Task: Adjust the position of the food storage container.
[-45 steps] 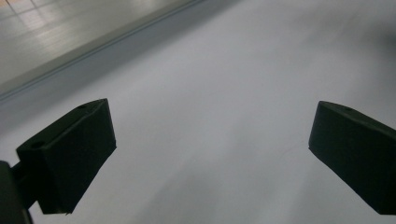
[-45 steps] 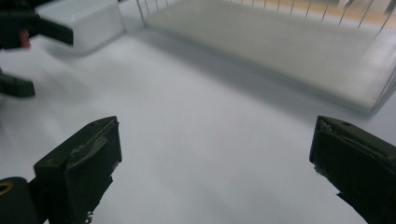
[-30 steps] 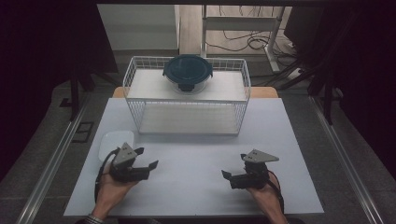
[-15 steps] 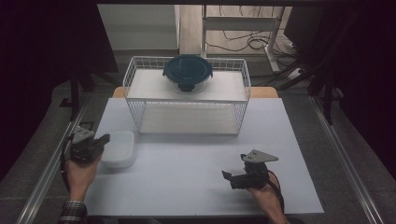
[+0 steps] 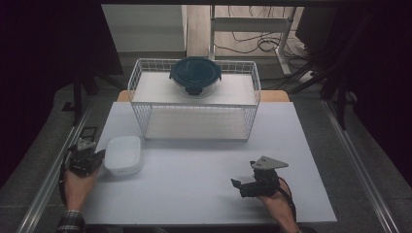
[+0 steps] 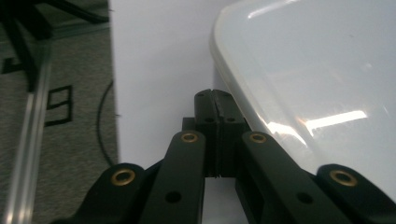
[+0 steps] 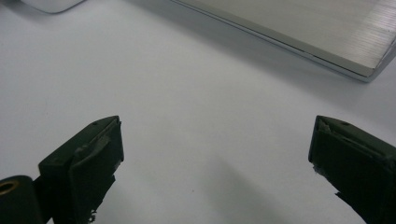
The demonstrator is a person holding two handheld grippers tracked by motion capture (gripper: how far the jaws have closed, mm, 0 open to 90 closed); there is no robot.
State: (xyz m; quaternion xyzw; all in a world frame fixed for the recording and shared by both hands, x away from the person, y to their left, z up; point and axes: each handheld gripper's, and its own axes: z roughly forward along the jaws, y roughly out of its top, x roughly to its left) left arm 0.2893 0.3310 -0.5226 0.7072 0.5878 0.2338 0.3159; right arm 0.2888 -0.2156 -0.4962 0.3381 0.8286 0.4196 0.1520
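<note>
Resting at the table's point(image 5: 194, 194) near-left edge, the left gripper point(image 5: 99, 158) has its jaws pressed together on nothing, tips just beside the white container point(image 5: 124, 154). Near right, the right gripper point(image 5: 236, 185) gapes wide.

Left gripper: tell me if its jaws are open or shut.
Shut. The left gripper has its two pads pressed together with nothing between them, beside the white container.

Lidded bowl point(image 5: 195, 75) atop rack point(image 5: 194, 104), tub point(image 5: 123, 154) front-left.

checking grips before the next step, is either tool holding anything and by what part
Nothing is held. The left tool is shut empty beside the white container; the right tool is open over bare table.
</note>
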